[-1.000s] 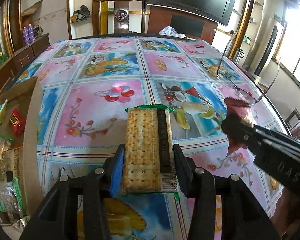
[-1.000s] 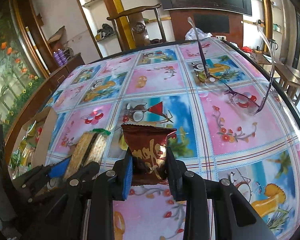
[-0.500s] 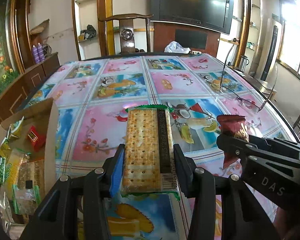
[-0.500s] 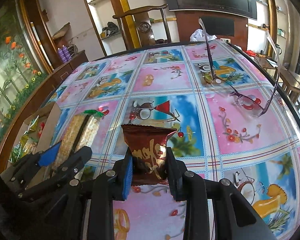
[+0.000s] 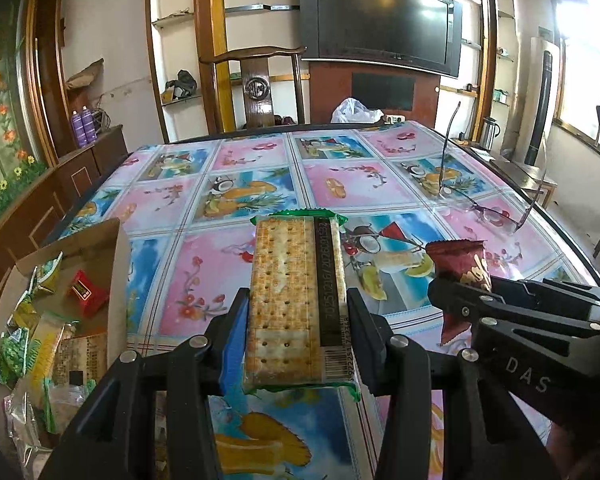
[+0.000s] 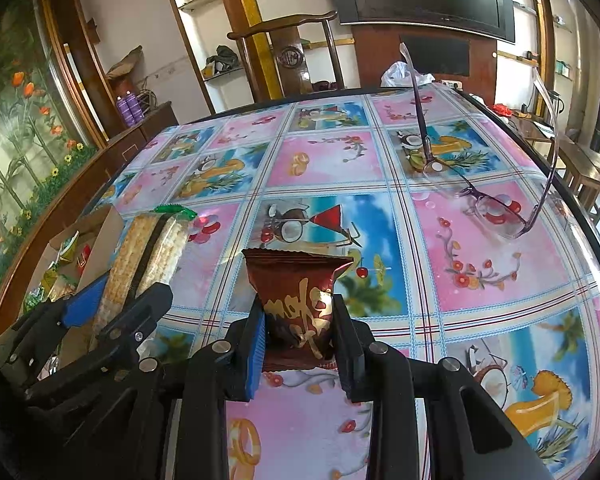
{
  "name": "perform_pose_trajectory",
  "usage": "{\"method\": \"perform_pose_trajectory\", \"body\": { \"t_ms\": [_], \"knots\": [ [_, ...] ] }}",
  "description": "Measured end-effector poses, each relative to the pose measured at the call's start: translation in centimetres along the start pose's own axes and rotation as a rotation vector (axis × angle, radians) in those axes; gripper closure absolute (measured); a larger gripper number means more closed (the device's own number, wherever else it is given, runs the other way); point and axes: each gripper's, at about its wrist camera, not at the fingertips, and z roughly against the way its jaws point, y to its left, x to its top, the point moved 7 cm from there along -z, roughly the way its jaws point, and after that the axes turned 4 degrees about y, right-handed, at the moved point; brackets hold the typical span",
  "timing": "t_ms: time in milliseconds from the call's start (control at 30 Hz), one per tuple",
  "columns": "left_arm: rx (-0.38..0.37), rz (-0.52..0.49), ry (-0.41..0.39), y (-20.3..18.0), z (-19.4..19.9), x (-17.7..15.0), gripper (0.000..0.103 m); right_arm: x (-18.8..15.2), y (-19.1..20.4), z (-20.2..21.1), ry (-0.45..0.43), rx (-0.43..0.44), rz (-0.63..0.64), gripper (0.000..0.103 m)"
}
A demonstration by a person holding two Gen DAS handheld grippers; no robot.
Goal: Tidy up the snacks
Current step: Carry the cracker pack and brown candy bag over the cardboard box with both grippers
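**Both snacks lifted higher above the bench**

Both grippers have risen and tipped back since a second ago, so more of the far wall and television now shows beyond the fingers. Left gripper (image 5: 298, 320) has its fingers closed on a cracker pack (image 5: 298, 300), clamped at its two long sides, the green-edged end reaching forward past the fingertips and clear of the bench (image 5: 360, 184). Right gripper (image 6: 300, 344) has its fingers pinched on a brown snack packet (image 6: 298, 300), held upright between the pads with its crimped top forward of the tips. Seen from the right wrist, the cracker pack (image 6: 148, 256) sits to the left of the right fingers. A cardboard box (image 5: 116, 280) holding assorted snack packets lies left of the left fingers. Eyeglasses (image 6: 492, 208) rest on the bench well ahead and right of the right fingers.
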Motion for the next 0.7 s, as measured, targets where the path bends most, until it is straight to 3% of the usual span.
{"method": "perform_pose_trajectory", "body": {
  "t_ms": [700],
  "knots": [
    [0.012, 0.009, -0.089, 0.2, 2.7, 0.9, 0.058, 0.1, -0.3, 1.4, -0.049, 0.021, -0.066, 0.071]
  ]
}}
